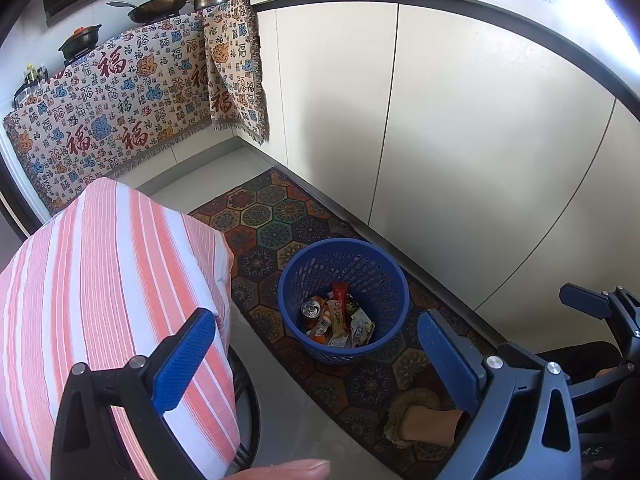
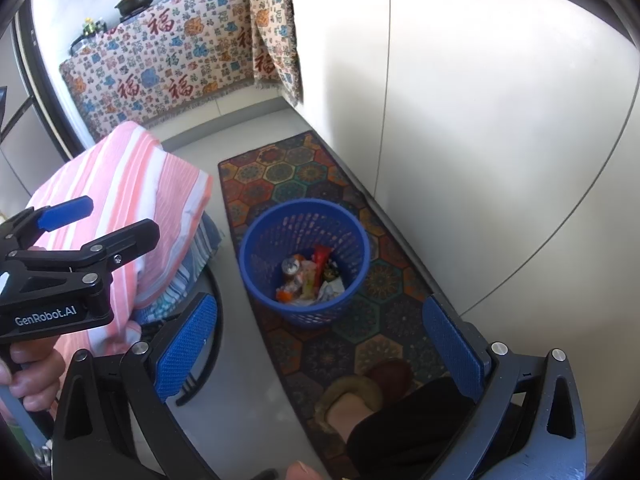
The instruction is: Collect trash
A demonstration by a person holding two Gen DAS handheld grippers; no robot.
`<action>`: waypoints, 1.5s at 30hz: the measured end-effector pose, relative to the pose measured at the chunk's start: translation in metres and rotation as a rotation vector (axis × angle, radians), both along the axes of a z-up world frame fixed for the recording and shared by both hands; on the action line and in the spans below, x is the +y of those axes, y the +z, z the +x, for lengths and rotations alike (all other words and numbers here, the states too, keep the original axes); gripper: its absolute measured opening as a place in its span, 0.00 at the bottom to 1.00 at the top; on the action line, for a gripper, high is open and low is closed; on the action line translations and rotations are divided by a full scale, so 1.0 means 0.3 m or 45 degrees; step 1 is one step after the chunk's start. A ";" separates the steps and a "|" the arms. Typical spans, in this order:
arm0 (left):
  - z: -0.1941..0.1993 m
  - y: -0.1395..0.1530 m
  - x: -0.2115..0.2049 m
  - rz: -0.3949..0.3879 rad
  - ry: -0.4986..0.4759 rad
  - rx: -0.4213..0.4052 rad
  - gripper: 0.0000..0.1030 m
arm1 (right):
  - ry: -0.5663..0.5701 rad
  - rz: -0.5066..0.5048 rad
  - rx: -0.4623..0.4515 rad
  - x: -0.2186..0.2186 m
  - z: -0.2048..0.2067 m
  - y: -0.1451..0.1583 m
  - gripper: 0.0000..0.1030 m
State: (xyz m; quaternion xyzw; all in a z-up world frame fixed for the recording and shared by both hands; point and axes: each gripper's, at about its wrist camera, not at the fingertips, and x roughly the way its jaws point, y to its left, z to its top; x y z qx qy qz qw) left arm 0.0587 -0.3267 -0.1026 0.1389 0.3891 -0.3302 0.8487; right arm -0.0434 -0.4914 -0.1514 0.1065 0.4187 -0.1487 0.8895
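Below, two wide-open, empty hand-held grippers, left (image 1: 316,356) and right (image 2: 320,344), hover above a blue bin (image 1: 344,300) holding wrappers and a can (image 1: 311,309).

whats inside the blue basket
The blue basket holds a drink can, a red wrapper and other crumpled wrappers. Anything beneath that pile is covered.

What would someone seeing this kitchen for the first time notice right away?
Probably the blue basket standing on the patterned rug by the white cabinets, with a drink can and crumpled wrappers in its bottom. Next, the pink striped cloth draped over something at the left, and the red-lettered cloth hanging over the stove counter behind. Both the left gripper and right gripper are open and empty above the floor.
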 end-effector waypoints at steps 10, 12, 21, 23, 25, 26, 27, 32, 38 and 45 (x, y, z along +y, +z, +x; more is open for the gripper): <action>0.001 0.001 -0.003 0.005 -0.009 0.000 1.00 | 0.004 0.002 0.004 -0.007 0.004 0.000 1.00; 0.001 0.001 -0.004 0.007 -0.010 0.000 1.00 | 0.004 0.001 0.006 -0.009 0.003 -0.001 1.00; 0.000 0.000 -0.010 0.009 -0.012 0.001 1.00 | 0.003 0.004 0.009 -0.016 0.004 -0.005 1.00; 0.000 0.000 -0.012 0.010 -0.011 -0.001 1.00 | 0.000 0.004 0.011 -0.019 0.005 -0.011 1.00; -0.003 -0.003 -0.013 0.013 -0.015 -0.002 1.00 | 0.000 0.007 0.013 -0.021 0.005 -0.014 1.00; -0.004 -0.005 -0.013 0.014 -0.017 -0.002 1.00 | -0.001 0.007 0.014 -0.022 0.006 -0.015 1.00; -0.003 -0.006 -0.013 0.015 -0.018 0.000 1.00 | -0.002 0.008 0.014 -0.023 0.005 -0.016 1.00; -0.003 -0.011 -0.014 0.022 -0.023 0.003 1.00 | -0.005 0.009 0.016 -0.025 0.004 -0.015 1.00; -0.007 -0.017 -0.021 0.030 -0.032 0.002 1.00 | -0.013 0.009 0.022 -0.030 0.006 -0.019 1.00; -0.014 -0.015 -0.005 0.013 -0.028 -0.021 1.00 | -0.013 0.010 0.036 -0.022 0.012 -0.026 1.00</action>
